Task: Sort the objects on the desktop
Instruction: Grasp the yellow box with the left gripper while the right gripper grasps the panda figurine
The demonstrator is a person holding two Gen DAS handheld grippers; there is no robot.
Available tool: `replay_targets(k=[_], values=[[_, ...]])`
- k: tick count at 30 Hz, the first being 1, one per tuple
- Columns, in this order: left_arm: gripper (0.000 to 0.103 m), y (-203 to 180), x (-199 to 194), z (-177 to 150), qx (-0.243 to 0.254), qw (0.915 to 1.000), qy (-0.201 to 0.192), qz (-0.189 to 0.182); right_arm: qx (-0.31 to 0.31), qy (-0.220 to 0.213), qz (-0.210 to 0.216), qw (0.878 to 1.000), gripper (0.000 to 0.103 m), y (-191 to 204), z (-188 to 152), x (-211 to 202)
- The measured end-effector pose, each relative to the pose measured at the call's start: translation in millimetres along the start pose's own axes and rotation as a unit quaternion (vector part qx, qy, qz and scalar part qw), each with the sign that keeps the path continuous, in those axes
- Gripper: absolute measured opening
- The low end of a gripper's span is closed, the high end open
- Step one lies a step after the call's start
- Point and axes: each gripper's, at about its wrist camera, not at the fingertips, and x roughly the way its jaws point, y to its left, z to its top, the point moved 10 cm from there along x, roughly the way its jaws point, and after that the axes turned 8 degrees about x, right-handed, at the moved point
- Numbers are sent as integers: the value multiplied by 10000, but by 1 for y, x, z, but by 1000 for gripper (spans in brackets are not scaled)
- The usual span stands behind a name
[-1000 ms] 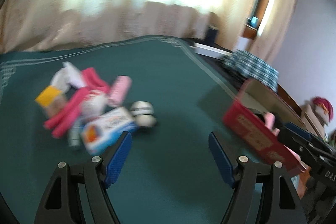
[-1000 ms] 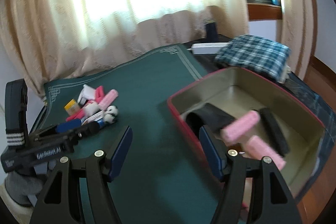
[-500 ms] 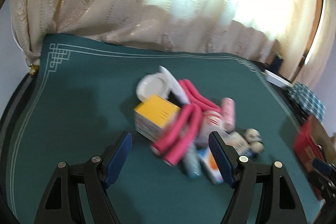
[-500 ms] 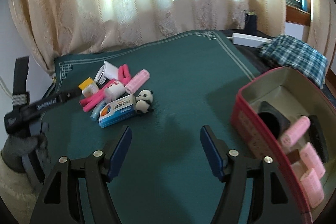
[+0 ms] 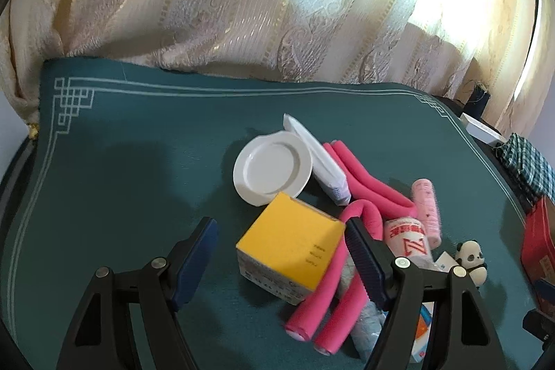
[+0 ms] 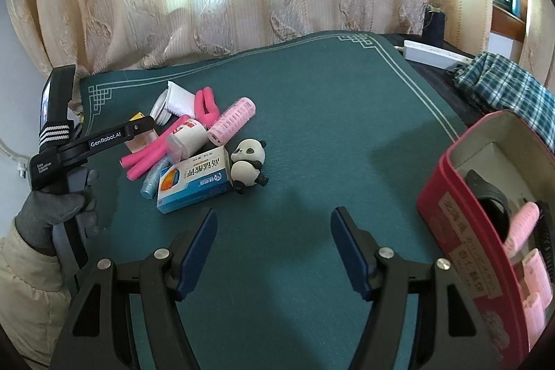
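Note:
A pile of small objects lies on the green mat (image 5: 138, 169). My left gripper (image 5: 281, 240) is open, its jaws standing either side of a yellow-topped box (image 5: 289, 247) without touching it. Beside the box are a white lid (image 5: 272, 167), pink foam rollers (image 5: 364, 186), a pink hair curler (image 5: 428, 207), a white tube (image 5: 321, 158) and a panda figure (image 5: 470, 262). My right gripper (image 6: 274, 240) is open and empty over bare mat, short of the panda (image 6: 248, 165) and a blue-and-white box (image 6: 192, 184). A red tin (image 6: 485, 231) at the right holds pink curlers (image 6: 522, 224).
A checked cloth (image 6: 510, 92) and a white power strip (image 6: 433, 52) lie past the mat's right edge. Curtains hang behind the table. The left gripper's body and gloved hand (image 6: 55, 207) show at the left of the right wrist view.
My left gripper swung from the tin side to the pile and closed in on the yellow box. My right gripper drew back from the tin and turned toward the pile.

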Motion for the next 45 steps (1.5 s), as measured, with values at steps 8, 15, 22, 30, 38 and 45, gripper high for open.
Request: replay_targets(k=[8, 15, 22, 30, 38, 45], values=[[58, 0, 7, -7, -66, 9991, 69, -417, 43, 113, 16, 9999, 72, 9, 14, 25], [58, 2, -6, 1, 40, 9994, -121, -335, -27, 128, -62, 9999, 72, 19, 30, 48], [58, 12, -15, 7, -117, 9992, -234, -298, -200, 272, -269, 9991, 59, 21, 30, 75], [58, 10, -18, 7, -166, 9988, -262, -369, -720, 367, -453, 9957, 57, 36, 21, 95], [58, 10, -24, 11, -194, 9985, -325, -387, -654, 305, -456, 9963, 36, 32, 17, 89], [58, 4, -27, 12, -142, 9983, -353, -438, -479, 245, -340, 9980, 36, 31, 11, 71]])
